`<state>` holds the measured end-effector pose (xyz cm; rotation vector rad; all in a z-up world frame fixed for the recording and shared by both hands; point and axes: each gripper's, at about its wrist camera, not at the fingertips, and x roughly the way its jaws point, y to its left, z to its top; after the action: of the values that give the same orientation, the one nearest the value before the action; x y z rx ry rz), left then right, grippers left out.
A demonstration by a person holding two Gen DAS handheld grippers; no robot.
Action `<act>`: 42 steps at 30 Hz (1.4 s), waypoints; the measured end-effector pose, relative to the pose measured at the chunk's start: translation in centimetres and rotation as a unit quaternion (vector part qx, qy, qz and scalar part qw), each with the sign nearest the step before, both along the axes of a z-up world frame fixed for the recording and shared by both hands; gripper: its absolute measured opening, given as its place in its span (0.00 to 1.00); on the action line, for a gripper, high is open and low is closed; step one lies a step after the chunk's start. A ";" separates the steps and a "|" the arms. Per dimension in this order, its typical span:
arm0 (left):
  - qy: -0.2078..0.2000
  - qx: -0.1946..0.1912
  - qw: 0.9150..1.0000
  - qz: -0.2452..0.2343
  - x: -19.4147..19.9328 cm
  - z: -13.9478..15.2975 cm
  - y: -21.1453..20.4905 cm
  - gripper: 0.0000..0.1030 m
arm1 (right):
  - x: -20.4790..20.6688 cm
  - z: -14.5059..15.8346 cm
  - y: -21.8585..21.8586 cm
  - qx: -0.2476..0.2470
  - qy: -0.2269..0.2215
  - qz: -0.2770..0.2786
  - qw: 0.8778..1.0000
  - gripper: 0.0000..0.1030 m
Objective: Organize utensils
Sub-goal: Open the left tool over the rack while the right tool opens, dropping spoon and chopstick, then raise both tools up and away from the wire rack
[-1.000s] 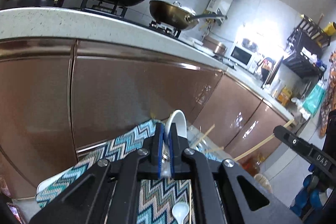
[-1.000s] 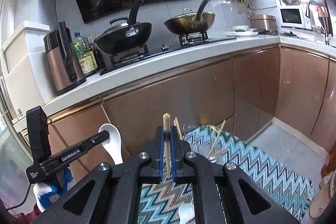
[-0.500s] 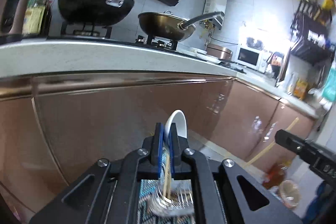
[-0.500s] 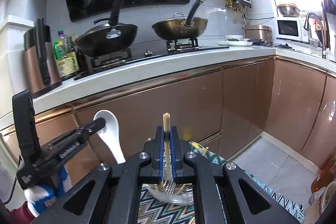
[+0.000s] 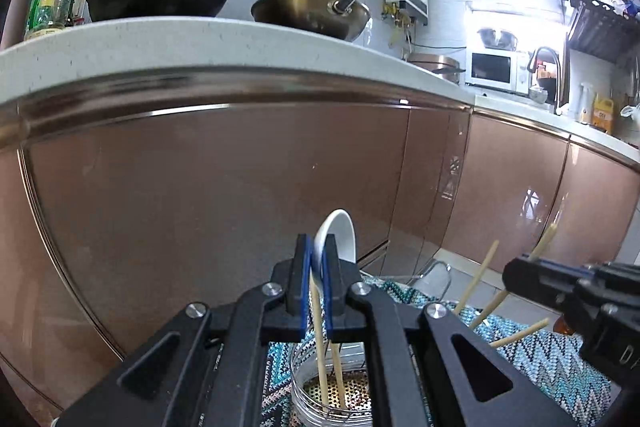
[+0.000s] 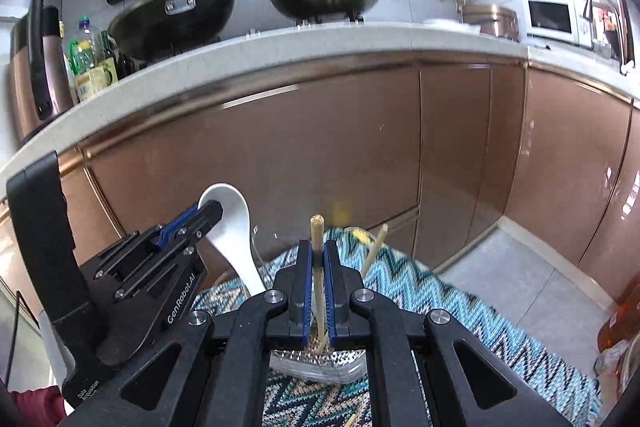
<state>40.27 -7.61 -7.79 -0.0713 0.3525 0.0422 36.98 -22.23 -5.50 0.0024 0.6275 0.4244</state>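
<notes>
Left gripper [image 5: 316, 281] clamps the white spoon [image 5: 340, 235], right gripper [image 6: 318, 281] clamps 1 chopstick [image 6: 317, 227]; the holder [image 6: 320, 359] lies at 6 o'clock below both, shafts near upright.

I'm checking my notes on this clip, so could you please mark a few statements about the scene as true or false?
1. The left gripper is shut on a white spoon. True.
2. The right gripper is empty. False: it is shut on a chopstick.
3. The metal holder already contains chopsticks. True.
4. The holder stands on the counter. False: it is on a zigzag cloth.
</notes>
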 end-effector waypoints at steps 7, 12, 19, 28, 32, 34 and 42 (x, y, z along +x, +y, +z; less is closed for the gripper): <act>-0.007 0.007 1.000 0.001 -0.6 -1.2 -0.3 0.06 | 0.3 -1.5 -0.4 -0.002 0.022 -0.001 1.000 0.06; -0.004 0.002 1.000 -0.010 -1.4 -1.2 -0.3 0.13 | 0.0 -1.8 -0.5 -0.009 0.030 -0.007 0.999 0.15; -0.017 0.009 1.000 -0.016 -3.8 0.0 -0.5 0.32 | -1.2 -1.3 -1.4 0.001 0.033 -0.024 0.999 0.31; -0.037 -0.022 0.999 -0.011 -9.7 2.5 1.5 0.35 | -4.5 1.7 -2.1 -0.006 0.011 -0.042 0.999 0.42; -0.022 -0.046 0.998 -0.022 -12.4 3.0 3.1 0.37 | -6.3 2.6 -2.0 -0.010 0.006 -0.049 0.999 0.44; -0.016 -0.054 0.998 -0.022 -13.7 3.2 4.0 0.40 | -7.4 2.9 -1.9 -0.011 0.004 -0.050 0.999 0.45; -0.006 -0.068 0.997 -0.022 -17.7 5.0 6.8 0.47 | -11.8 4.0 -1.4 -0.029 -0.004 -0.043 0.999 0.47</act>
<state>22.52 -0.84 -2.81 -0.1976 0.3450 -0.0259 25.22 -23.64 -1.51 -0.0284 0.6290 0.3233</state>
